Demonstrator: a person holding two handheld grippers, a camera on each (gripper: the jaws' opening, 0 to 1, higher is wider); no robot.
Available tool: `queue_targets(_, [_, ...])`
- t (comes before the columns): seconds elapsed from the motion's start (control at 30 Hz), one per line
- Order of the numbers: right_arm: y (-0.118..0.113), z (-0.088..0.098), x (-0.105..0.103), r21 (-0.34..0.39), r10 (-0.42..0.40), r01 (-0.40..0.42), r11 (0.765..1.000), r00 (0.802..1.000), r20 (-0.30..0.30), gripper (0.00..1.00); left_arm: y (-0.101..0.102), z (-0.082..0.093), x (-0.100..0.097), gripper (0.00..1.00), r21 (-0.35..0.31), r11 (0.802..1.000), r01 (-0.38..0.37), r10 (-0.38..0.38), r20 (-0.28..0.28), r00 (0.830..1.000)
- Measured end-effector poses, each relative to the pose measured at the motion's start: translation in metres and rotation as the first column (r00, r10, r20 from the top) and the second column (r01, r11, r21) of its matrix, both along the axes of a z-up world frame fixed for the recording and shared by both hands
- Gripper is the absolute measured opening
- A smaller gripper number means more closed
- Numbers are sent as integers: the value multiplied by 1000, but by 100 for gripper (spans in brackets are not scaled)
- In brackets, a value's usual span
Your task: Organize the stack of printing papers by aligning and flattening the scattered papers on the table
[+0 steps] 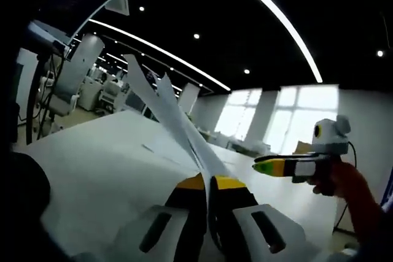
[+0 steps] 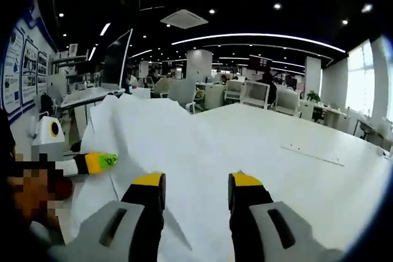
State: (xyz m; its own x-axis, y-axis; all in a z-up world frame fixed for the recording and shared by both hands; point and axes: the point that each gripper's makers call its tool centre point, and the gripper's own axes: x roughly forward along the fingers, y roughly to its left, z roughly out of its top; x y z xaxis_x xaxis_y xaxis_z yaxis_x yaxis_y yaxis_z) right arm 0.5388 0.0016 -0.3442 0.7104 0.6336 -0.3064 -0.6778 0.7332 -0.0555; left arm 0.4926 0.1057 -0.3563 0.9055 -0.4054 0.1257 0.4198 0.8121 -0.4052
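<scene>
White printing papers (image 1: 164,105) rise off the white table (image 1: 104,164), fanned apart at their upper ends. My left gripper (image 1: 207,181) is shut on their lower edge, the sheets pinched between its yellow tips. In the right gripper view the same papers (image 2: 138,130) stand as a broad white sheet at the left, with the left gripper (image 2: 98,162) holding their near corner. My right gripper (image 2: 196,185) is open, jaws spread, nothing between them, just right of the papers. It also enters the left gripper view as the right gripper (image 1: 270,167), in a hand (image 1: 347,182), apart from the papers.
The table (image 2: 295,133) stretches far to the right, with a thin seam (image 2: 310,154) in its top. A monitor on a stand (image 1: 73,69) is beyond the table's left edge. Office desks and chairs (image 2: 255,93) stand behind.
</scene>
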Motion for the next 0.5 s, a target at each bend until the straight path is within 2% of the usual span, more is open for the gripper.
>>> queue_targets(0.07, [13,-8,2,-15,16,-16,1000,1000,-8,38,-1,0,-1,7,1,1000,8,-8,4,1000])
queue_targets(0.13, [26,-23,6,-35,26,-27,999,999,-29,35,-2,1,-1,7,3,1000,15,-15,9,1000])
queue_targets(0.2, [32,-33,6,-37,28,-30,999,999,-46,31,-2,0,-1,7,5,1000,14,-15,6,1000])
queue_targets(0.3, [36,-46,5,-63,39,-43,997,997,-63,33,-7,-1,-3,6,9,999,38,-38,3,999])
queue_targets(0.37, [34,-45,3,-45,44,-47,998,997,-65,32,-7,-2,-2,6,34,999,23,-23,8,1000])
queue_targets(0.5, [22,-39,3,-50,38,-41,998,998,-55,35,-4,0,-3,6,11,1000,24,-24,13,1000])
